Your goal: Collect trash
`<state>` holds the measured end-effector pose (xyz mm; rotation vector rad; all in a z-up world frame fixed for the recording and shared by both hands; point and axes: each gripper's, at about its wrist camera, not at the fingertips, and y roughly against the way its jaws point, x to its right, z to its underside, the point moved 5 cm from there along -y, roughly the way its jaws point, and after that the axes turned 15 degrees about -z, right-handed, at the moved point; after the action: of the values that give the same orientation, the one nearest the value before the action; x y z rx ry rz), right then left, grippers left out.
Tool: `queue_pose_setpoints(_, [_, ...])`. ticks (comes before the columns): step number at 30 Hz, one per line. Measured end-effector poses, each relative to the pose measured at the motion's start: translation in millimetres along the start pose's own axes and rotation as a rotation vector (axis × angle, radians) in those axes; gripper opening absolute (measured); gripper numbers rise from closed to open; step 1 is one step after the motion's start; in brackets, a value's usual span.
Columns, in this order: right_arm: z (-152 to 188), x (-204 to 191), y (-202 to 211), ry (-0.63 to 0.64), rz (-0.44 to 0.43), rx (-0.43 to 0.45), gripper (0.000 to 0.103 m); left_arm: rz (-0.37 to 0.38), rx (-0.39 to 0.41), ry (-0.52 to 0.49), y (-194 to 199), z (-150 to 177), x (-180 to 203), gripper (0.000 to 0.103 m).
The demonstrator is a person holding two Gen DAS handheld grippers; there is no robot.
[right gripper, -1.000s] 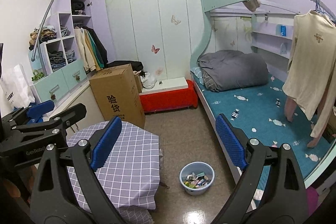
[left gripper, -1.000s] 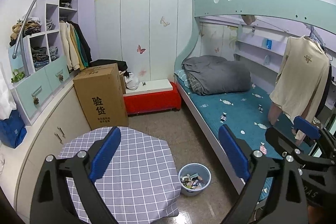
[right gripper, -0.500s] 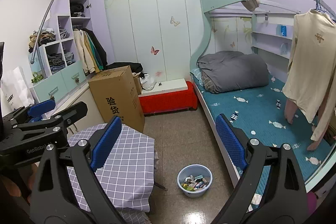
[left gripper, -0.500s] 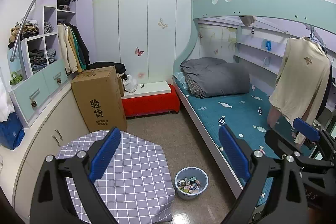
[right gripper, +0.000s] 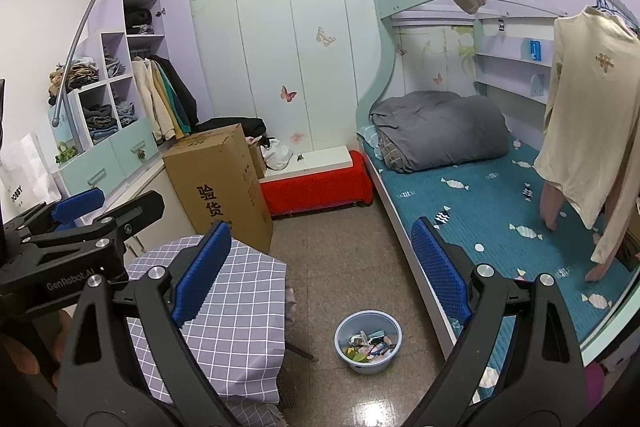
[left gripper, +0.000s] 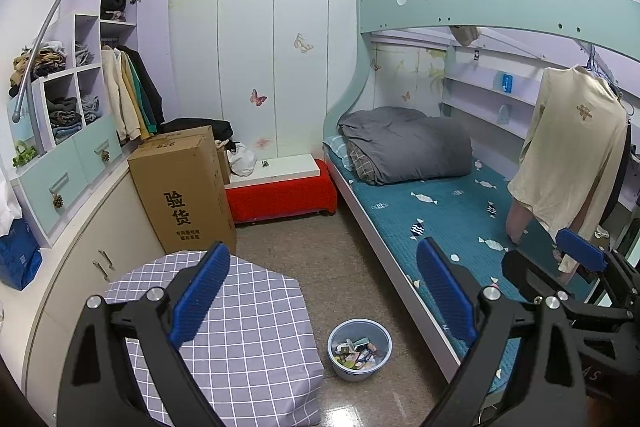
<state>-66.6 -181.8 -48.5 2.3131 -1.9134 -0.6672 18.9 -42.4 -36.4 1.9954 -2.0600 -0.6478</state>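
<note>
A light blue basin (left gripper: pixel 359 349) (right gripper: pixel 368 340) stands on the tiled floor between the table and the bed, and it holds several scraps of paper and wrapper trash. My left gripper (left gripper: pixel 324 295) hangs high above it, open, with nothing between its blue pads. My right gripper (right gripper: pixel 322 277) is also open and empty, well above the floor. The right gripper shows at the right edge of the left wrist view, and the left gripper at the left edge of the right wrist view.
A table with a grey checked cloth (left gripper: pixel 240 339) (right gripper: pixel 224 323) stands left of the basin. A tall cardboard box (left gripper: pixel 182 187), a red bench (left gripper: pixel 280 193) and a bunk bed with teal mattress (left gripper: pixel 452 223) ring the floor. A cream shirt (left gripper: pixel 572 147) hangs at right.
Both cameras have pulled back and risen a little. The basin and table sit lower and smaller in both views. Both grippers stay open.
</note>
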Motion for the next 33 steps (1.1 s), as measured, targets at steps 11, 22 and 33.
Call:
queue_pose_setpoints(11, [1, 3, -2, -0.009, -0.003, -0.006, 0.090, 0.002, -0.002, -0.004, -3, -1, 4, 0.093])
queue_pose_setpoints(22, [1, 7, -10, -0.018, 0.002, -0.013, 0.090, 0.002, 0.001, -0.010, -8, -2, 8, 0.093])
queue_pose_setpoints(33, [1, 11, -12, -0.026, 0.003, -0.015, 0.090, 0.002, 0.000, -0.011, -10, -3, 11, 0.093])
